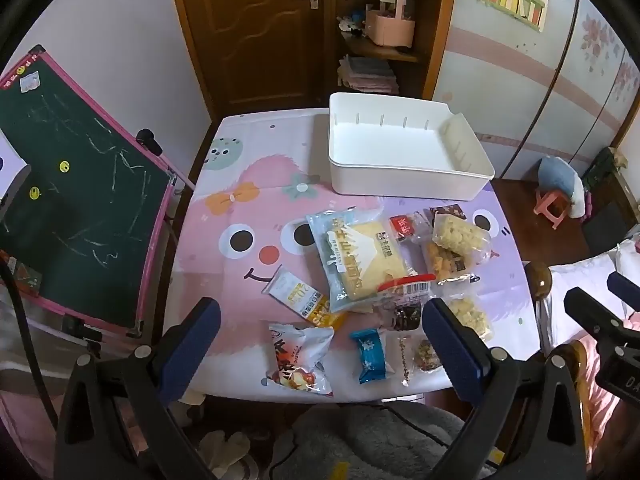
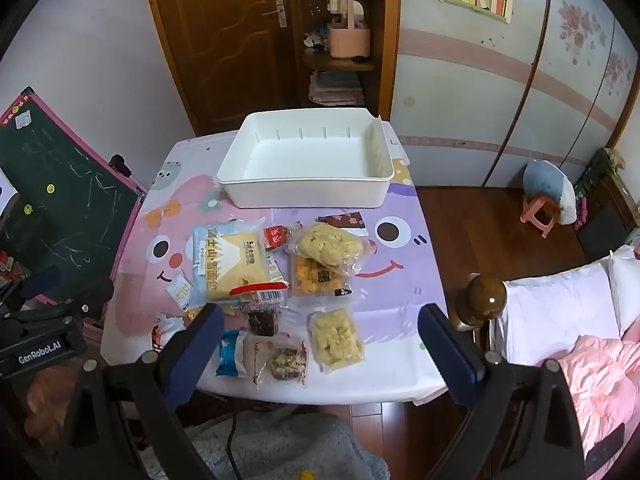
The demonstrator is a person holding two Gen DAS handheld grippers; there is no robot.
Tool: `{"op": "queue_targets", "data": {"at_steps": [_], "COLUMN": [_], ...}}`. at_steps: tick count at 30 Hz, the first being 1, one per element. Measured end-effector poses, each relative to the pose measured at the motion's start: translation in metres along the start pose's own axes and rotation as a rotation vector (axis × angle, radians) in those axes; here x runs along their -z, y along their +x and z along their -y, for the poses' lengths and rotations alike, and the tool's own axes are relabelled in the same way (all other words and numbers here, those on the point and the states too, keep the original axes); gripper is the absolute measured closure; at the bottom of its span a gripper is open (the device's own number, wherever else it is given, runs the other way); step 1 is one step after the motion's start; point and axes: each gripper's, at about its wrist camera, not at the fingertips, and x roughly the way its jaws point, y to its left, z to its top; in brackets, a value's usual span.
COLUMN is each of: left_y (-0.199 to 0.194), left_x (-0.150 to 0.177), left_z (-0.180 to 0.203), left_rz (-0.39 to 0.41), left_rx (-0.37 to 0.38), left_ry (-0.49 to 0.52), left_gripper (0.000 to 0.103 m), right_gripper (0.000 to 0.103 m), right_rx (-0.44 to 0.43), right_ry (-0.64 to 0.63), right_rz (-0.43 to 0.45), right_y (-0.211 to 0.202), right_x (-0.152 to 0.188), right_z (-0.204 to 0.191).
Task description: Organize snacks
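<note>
1. snacks, a loose heap of small crinkly plastic packets, lie on the cartoon-printed pink and lilac tablecloth (image 1: 240,184) just ahead of and between both claws; the empty white rectangular plastic bin (image 1: 404,184) stands beyond them at the far side of the table.
2. left gripper (image 1: 320,344) hangs over the near table edge with its blue-padded jaws spread wide and nothing between them; the white and red pouch (image 1: 300,360) and the small blue wrapped bar (image 1: 370,356) lie just ahead, between its fingers.
3. right gripper (image 2: 320,350) is likewise wide open and empty, with a clear packet of pale yellow puffed pieces (image 2: 336,340) and a clear packet of nut brittle (image 2: 286,360) lying between its fingers.
4. handling, by my judgement: everything looks light, with slippery film. the large pale blue bag of soft yellow bread (image 1: 356,256) will squash, so a gentle pinch across a sealed end seems best. the puffed pieces look brittle; take those by the seam or a flat edge, not the middle.
5. flat packets lie tight to the cloth, so a jaw may need to slide under an edge or nip a raised crimp.
6. hard to make out: packets overlap, so the ones under the bread bag and the red-striped clear packet (image 1: 404,286) are partly covered; the printing is too small to read; the dark item beside the left claw's right finger is partly hidden by it.
</note>
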Motion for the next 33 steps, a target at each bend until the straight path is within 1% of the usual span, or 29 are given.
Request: {"op": "queue_targets", "data": {"at_steps": [8,9,14,18,27,33], "left_y": [0.0016,0.0012,0.0033,0.0006,0.0006,0.0005], "left_x": [-0.0021,-0.0005,0.0004,-0.0002,0.0005,0.0001], "left_z": [0.0008,0.0032,0.0039,0.0056,0.0073,0.0066], "left_rz": [-0.017,0.001,0.003,0.003,0.001,0.001], "left_rx": [0.004,-0.013,-0.011,-0.007,-0.010,-0.005], "left_ry": [0.021,0.000,-0.011,0.007,0.005,0.003], "left_gripper": [0.003,0.003,0.003,0.003,0.003,0.003], "right_gripper": [0.005,0.005,0.005,0.005,0.005,0.005], "right_rx": [-0.002,-0.002,-0.006,-0.010,-0.012,-0.029], "right_ry": [-0.007,-0.008,-0.003,-0.003,-0.002,-0.006], "right_rz": [0.007,0.009,0.004,0.005,0.006,0.004], "right_y": [0.0003,0.0001,-0.0013,0.0000,0.0001,0.0027], "right_x": [-0.0004,-0.0003,-0.0020,-0.0020,-0.0024,-0.0077], "right_z": [0.0005,0.0002,0.0016,0.0012,0.0005,-0.0015]}}
